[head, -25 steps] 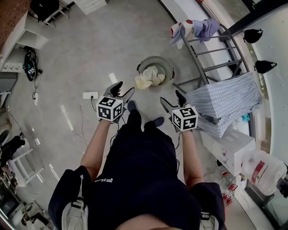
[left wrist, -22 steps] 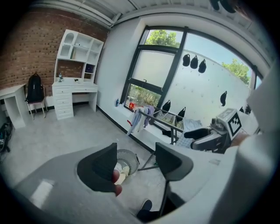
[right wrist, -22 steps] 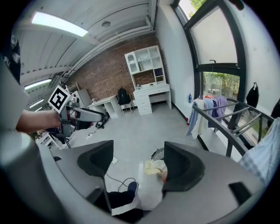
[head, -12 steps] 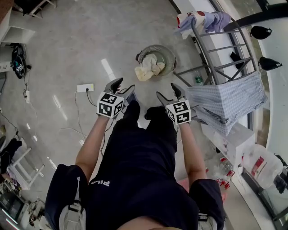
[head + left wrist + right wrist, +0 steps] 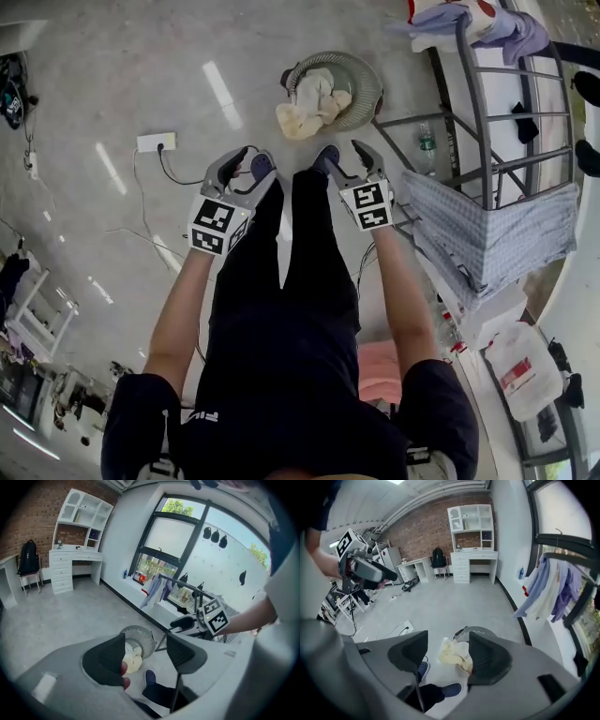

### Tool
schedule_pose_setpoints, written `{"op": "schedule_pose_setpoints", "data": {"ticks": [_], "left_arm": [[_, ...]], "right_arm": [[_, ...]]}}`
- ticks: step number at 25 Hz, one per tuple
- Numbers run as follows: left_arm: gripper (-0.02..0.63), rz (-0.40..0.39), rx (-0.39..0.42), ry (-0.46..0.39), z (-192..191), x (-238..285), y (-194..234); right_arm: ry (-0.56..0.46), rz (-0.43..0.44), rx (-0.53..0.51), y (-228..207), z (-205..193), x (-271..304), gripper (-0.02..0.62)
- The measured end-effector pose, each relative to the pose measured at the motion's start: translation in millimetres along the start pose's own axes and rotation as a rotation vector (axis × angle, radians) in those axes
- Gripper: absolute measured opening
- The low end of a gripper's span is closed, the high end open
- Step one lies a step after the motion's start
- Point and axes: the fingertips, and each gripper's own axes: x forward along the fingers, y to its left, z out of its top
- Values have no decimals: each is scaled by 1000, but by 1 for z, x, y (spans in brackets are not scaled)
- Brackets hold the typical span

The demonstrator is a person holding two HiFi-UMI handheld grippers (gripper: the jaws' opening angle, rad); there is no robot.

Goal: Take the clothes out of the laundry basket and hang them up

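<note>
The pale clothes lie heaped in the round basket on the far floor, some spilling over its near-left rim. Nearer, above the person's shoes, the left gripper and right gripper hang released and empty, though the right's jaws have just been narrowing on nothing. At right stands a rack draped with a checked cloth.
</note>
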Motion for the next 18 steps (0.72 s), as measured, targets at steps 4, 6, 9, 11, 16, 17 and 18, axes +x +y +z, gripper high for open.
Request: {"op": "schedule_pose_setpoints", "data": {"ticks": [4,6,9,11,16,17,18], "left_arm": [[264,23,-75,4,-32,48,24],[265,45,-104,21,-51,62,29],[264,65,-128,50,-74,77,36],[265,67,-139,59,-89,93,42],[265,65,-159,120,-136,126,51],[264,69,-172,126,-143,130,54],[264,73,-187,127,-149,134,56]], "right_arm": [[61,12,-94,-26,-30,79,264],[102,36,-127,-31,-53,113,254],[161,73,-143,-31,-94,168,249],[205,70,-200,-42,-121,207,240],[302,91,-383,-63,-182,277,215],[322,100,-415,-66,-192,286,212],[341,108,-438,-69,-201,294,207]]}}
